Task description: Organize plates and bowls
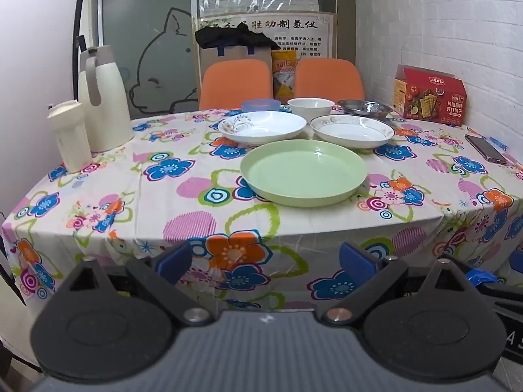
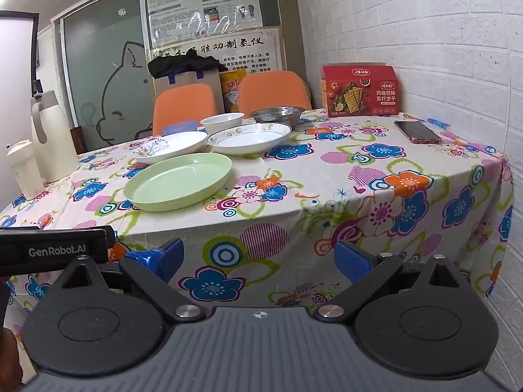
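Note:
A pale green plate lies nearest on the flowered tablecloth. Behind it sit a white plate with a twig pattern and a gold-rimmed white plate. Farther back stand a blue plastic bowl, a white bowl and a steel bowl. My left gripper hangs open below the table's front edge, holding nothing. My right gripper is open too, in front of the hanging cloth.
A cream thermos jug and a small white bottle stand at the table's left. A red cracker box and a phone lie at the right by the brick wall. Two orange chairs stand behind.

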The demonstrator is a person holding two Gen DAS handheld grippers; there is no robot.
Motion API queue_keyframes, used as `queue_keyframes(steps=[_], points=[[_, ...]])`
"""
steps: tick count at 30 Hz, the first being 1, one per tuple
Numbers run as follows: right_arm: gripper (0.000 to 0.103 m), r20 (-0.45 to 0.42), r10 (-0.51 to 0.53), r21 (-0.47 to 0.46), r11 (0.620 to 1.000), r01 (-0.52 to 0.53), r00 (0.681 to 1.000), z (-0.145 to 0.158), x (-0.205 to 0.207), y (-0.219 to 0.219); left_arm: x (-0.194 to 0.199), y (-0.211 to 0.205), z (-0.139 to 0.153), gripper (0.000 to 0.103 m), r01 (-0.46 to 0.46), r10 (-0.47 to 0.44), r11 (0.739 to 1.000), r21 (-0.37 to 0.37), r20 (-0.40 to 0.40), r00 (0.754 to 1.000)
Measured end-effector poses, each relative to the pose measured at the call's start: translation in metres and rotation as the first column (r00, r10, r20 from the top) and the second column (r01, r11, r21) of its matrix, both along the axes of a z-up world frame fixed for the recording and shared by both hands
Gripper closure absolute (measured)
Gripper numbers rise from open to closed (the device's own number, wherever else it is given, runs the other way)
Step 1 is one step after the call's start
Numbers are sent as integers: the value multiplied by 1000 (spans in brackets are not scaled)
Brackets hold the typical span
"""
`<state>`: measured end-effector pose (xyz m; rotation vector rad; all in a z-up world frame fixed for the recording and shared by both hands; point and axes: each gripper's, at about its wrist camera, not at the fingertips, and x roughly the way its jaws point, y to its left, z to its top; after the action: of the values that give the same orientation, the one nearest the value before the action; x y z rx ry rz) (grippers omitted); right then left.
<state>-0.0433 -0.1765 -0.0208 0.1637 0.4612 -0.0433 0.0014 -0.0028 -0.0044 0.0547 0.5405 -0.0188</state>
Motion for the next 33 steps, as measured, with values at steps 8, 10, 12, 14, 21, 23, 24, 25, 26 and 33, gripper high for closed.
queue_keyframes(steps=[8, 10, 12, 14, 21, 23, 24, 25, 26, 33], points=[[17, -5, -7, -3, 1000, 7, 1000, -3, 3, 5, 0, 0, -1, 6, 1, -1, 1000, 1, -1, 1000], [17, -7, -5, -2, 1000, 5, 1000, -3, 3, 5, 0, 0, -2, 6, 2, -2, 1000, 3, -3, 1000], [17, -9, -3, -1, 1000, 3, 1000, -4, 3, 5, 0, -2, -2, 6, 4, -4, 1000, 7, -3, 1000], [17, -9, -5, -1, 1000, 5, 1000, -3, 3, 6, -1, -3, -2, 6, 5, -5, 1000, 8, -3, 1000], [17, -12, -2, 2, 1000, 2, 1000, -4, 4, 5, 0, -4, -1, 6, 9, -9, 1000, 11, -3, 1000], [17, -10, -6, 0, 1000, 6, 1000, -4, 2, 7, 0, -3, -1, 6, 11, -11, 1000, 9, -5, 1000], [17, -9, -6, -1, 1000, 6, 1000, -4, 3, 7, 0, -3, -1, 6, 11, -11, 1000, 10, -4, 1000], [17, -9, -6, -1, 1000, 6, 1000, -4, 3, 7, 0, -3, -1, 6, 11, -11, 1000, 11, -4, 1000], [17, -9, -5, -1, 1000, 5, 1000, -4, 3, 6, 0, -3, -1, 6, 12, -11, 1000, 11, -4, 1000], [17, -13, -6, 2, 1000, 6, 1000, -5, 3, 6, 0, -3, -1, 6, 12, -12, 1000, 13, -6, 1000]])
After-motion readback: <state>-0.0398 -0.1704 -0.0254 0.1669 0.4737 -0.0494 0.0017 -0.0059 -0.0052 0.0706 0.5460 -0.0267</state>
